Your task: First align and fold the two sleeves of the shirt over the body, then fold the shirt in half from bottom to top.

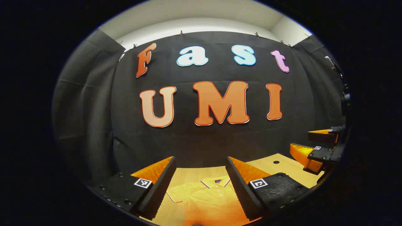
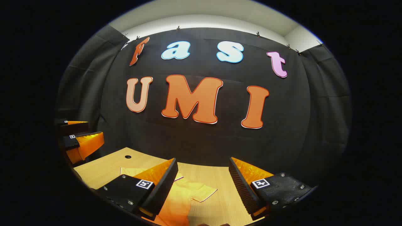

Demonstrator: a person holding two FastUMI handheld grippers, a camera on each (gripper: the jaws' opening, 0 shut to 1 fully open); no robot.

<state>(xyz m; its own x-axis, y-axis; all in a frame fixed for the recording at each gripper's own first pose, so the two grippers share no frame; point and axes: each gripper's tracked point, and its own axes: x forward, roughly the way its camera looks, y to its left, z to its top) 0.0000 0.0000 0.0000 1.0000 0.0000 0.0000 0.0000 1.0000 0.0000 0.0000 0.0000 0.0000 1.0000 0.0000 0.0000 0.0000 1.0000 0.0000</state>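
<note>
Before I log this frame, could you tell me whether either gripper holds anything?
Nothing is held: the left gripper and right gripper are open above the shirt on the table.

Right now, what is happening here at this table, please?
A person holds two tongs above a wooden table, and a yellow shirt lies flat on it, collar toward the wall, sleeves spread out. The left tongs are open over the shirt's collar area; the right tongs are open over one sleeve. Neither touches the shirt, so no fold has been made yet.
</note>
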